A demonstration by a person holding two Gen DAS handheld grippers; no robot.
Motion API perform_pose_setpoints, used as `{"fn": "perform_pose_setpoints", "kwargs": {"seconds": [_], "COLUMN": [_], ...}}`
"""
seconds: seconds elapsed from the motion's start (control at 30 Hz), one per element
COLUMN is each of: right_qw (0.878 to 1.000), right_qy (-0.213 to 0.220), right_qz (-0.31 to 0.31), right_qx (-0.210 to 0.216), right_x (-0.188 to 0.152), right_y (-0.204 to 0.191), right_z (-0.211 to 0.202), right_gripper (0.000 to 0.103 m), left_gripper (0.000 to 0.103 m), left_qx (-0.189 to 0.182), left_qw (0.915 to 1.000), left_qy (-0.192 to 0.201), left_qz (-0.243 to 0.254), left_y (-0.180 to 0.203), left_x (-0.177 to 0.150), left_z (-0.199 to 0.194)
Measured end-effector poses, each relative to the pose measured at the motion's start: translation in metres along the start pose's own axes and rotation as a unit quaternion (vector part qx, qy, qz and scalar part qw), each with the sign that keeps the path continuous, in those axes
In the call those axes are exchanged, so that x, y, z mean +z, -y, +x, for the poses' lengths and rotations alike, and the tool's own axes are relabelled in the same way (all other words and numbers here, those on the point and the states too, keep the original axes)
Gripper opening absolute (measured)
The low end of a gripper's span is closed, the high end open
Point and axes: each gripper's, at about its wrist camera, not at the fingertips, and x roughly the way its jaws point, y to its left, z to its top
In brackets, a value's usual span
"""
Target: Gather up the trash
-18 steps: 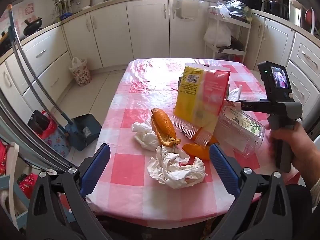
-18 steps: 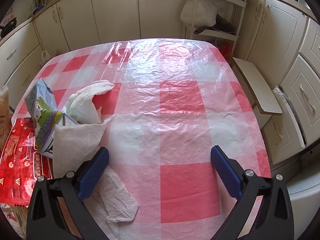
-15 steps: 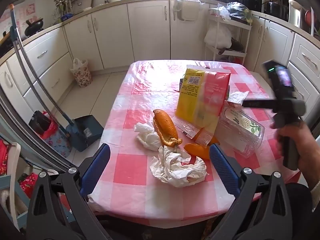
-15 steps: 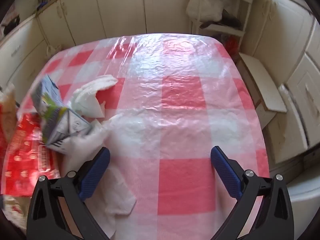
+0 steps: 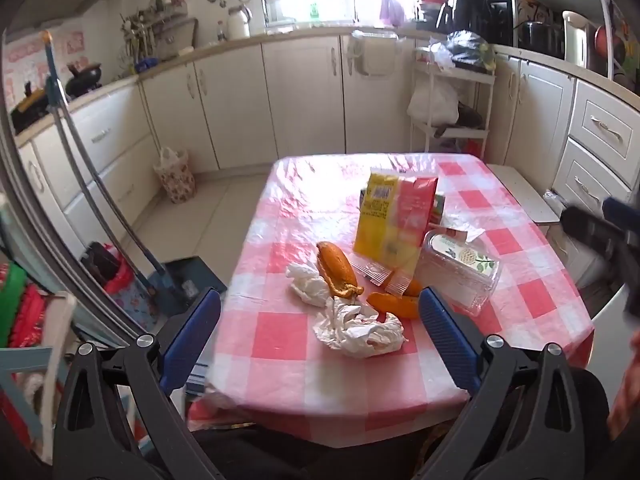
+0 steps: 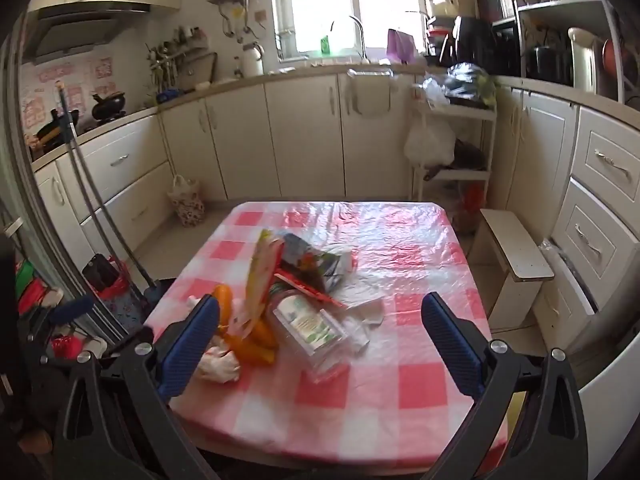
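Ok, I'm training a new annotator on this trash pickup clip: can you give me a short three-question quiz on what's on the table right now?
1. True or false: the left gripper is shut on the crumpled tissue.
2. Multiple choice: what stands upright behind the orange peels? A) a yellow and red bag B) a glass bottle C) a metal pot
3. Fill in: the clear plastic container lies on the pink and white checked ____.

Key:
1. False. Its jaws are wide open and hold nothing; the right gripper is open too.
2. A, the yellow and red bag.
3. Tablecloth.
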Motion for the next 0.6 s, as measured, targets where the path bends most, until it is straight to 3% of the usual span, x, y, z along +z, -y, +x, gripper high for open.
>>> {"fn": "perform_pose_setpoints", "kwargs": {"seconds": [0.2,0.43,0.6], "right_qw": [0.999,0.997,0.997], "right_qy": [0.031,0.07,0.071], "right_qz": [-0.015,-0.014,-0.002], "right_qx": [-0.004,-0.019,-0.024], "right_x": [-0.028,-0.029,-0.027], "right_y": [-0.014,-0.014,-0.009], "right_z": [-0.016,-0.034,-0.038], "right_gripper": [0.097,0.097,0.097], "left_gripper": [0.096,0.096,0.096], "left_qx": [0.007,0.017,0.02], "left_qw": [1.0,0.9998,0.9995], "left_qy": [0.005,0.012,0.025], "left_qz": [0.002,-0.004,-0.005], "left_y": [-0.01,-0.017,-0.018], "left_x": [-0.014,-0.026,-0.029], "left_z": [-0.026,-0.036,-0.041]}}
